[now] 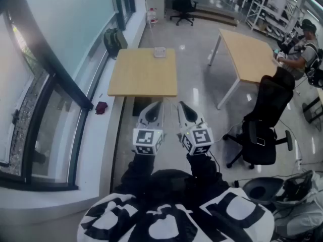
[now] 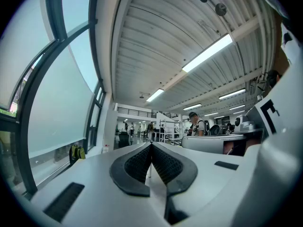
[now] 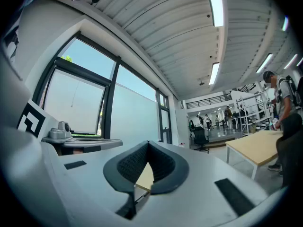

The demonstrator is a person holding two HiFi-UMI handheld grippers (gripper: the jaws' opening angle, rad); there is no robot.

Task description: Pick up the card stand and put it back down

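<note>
Both grippers are held close to the person's body, near the bottom of the head view and well short of the work area. The left gripper (image 1: 157, 106) has its jaws fully together with nothing between the pads. The right gripper (image 1: 181, 106) is likewise closed at the tips and empty; the pale wedge visible through the gap behind its pads is the table beyond, not a held object. The card stand (image 1: 160, 52) sits on the small wooden table (image 1: 144, 74) directly ahead, at the middle of the far edge; it is too small here to make out its form or orientation. No pick-up has begun. Hazards, as judged from this position: a gripper brought in with jaws closed will strike the stand rather than straddle it, so the jaws must be opened before the final approach. Because the stand sits at the far edge, any forward push on contact could slide it off the table onto the floor. The stand appears small and light, so an off-centre or one-sided closure may tip it. The reach runs across the whole tabletop, which may drag a gripper body along the surface. The office chair (image 1: 262, 125) and the second table (image 1: 250, 54) stand to the right, clear of a straight approach.
</note>
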